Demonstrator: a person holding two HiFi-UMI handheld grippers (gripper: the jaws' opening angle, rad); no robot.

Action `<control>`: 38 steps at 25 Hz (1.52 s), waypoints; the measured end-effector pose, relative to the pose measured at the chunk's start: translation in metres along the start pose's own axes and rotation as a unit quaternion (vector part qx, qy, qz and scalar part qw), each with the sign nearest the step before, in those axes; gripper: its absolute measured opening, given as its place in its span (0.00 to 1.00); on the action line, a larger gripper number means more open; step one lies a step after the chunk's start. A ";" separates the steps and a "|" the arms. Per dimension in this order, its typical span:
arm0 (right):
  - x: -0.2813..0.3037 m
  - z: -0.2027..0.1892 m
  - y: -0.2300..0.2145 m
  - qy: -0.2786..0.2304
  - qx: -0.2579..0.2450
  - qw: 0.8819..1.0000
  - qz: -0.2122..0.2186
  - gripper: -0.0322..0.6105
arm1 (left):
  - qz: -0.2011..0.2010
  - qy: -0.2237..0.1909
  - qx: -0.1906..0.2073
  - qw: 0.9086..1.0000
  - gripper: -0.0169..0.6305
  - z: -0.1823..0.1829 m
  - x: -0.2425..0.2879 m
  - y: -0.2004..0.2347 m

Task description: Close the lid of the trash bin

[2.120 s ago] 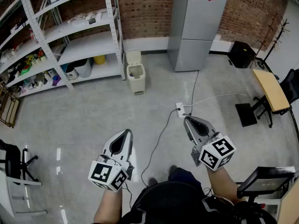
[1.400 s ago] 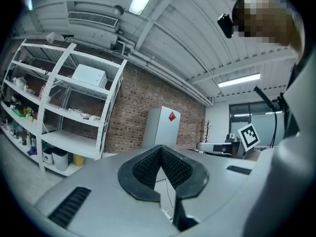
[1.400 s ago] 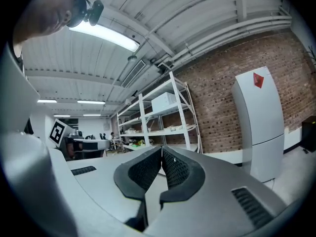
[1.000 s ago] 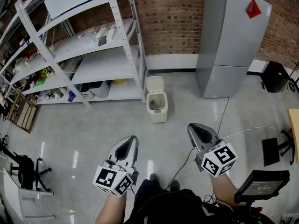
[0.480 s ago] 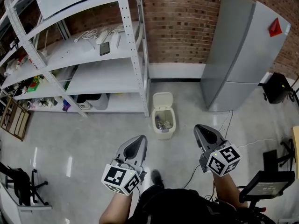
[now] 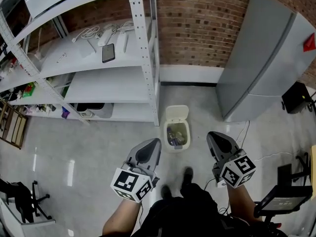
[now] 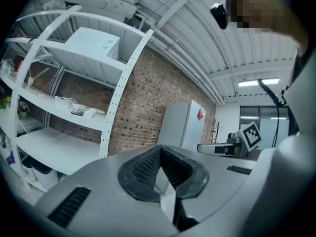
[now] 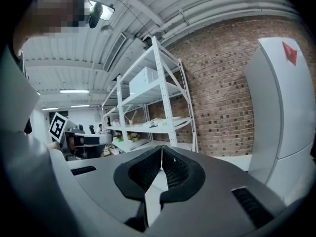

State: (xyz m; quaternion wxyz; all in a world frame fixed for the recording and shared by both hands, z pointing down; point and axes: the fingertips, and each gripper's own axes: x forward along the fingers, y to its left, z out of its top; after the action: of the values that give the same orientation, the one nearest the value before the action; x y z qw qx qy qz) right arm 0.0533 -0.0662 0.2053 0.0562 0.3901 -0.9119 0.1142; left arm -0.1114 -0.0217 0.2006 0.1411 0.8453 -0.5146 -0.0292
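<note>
A small cream trash bin (image 6: pixel 177 136) stands on the floor at the foot of the white shelf, its lid (image 6: pixel 177 113) tipped up and back, with rubbish showing inside. In the head view my left gripper (image 6: pixel 152 144) hovers just left of the bin and my right gripper (image 6: pixel 212 137) just right of it, both above floor level and apart from it. Both are shut with nothing between the jaws. The left gripper view (image 7: pixel 160 150) and the right gripper view (image 8: pixel 161 149) show only shelf, brick wall and fridge; the bin is out of their sight.
A white metal shelf unit (image 6: pixel 98 83) with a phone and cables fills the left. A grey fridge (image 6: pixel 266 68) stands against the brick wall (image 6: pixel 197 19) at right. A white cable (image 6: pixel 266 157) lies on the floor at right. My shoes (image 6: pixel 186 176) stand just before the bin.
I have walked up to the bin: it has come from mid-room distance to right between my two grippers. Both grippers have stayed shut and level.
</note>
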 end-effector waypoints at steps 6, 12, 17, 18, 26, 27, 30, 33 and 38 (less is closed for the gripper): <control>0.068 0.002 -0.059 0.010 0.012 1.000 0.026 0.06 | 0.015 0.011 0.005 1.000 0.01 0.005 0.079 0.034; 0.130 0.025 -0.121 0.010 0.015 0.998 0.062 0.06 | 0.035 0.024 -0.002 0.999 0.01 0.013 0.159 0.058; 0.177 0.028 -0.164 0.026 0.015 0.996 0.078 0.06 | 0.050 0.029 -0.013 0.998 0.01 0.011 0.210 0.082; 0.186 0.026 -0.169 0.029 0.019 0.996 0.079 0.06 | 0.051 0.036 -0.012 0.998 0.01 0.007 0.218 0.088; 0.253 -0.005 -0.201 0.072 0.050 0.995 0.053 0.06 | 0.024 0.089 -0.039 0.995 0.01 -0.026 0.274 0.135; 0.261 -0.011 -0.202 0.078 0.053 0.994 0.050 0.06 | 0.019 0.100 -0.040 0.994 0.01 -0.032 0.280 0.141; 0.284 -0.031 -0.206 0.095 0.061 0.993 0.043 0.06 | 0.007 0.129 -0.049 0.990 0.01 -0.054 0.294 0.157; 0.306 -0.053 -0.211 0.110 0.065 0.991 0.040 0.06 | -0.001 0.153 -0.059 0.986 0.01 -0.080 0.308 0.170; 0.321 -0.091 -0.212 0.127 0.074 0.989 0.027 0.06 | -0.045 0.193 -0.074 0.977 0.01 -0.122 0.320 0.170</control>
State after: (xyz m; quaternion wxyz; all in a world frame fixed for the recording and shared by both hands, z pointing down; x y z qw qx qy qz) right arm -0.0129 -0.4096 0.3899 0.1399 0.3507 -0.8966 0.2313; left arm -0.0845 -0.3505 0.3945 0.2983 0.8448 -0.4352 0.0897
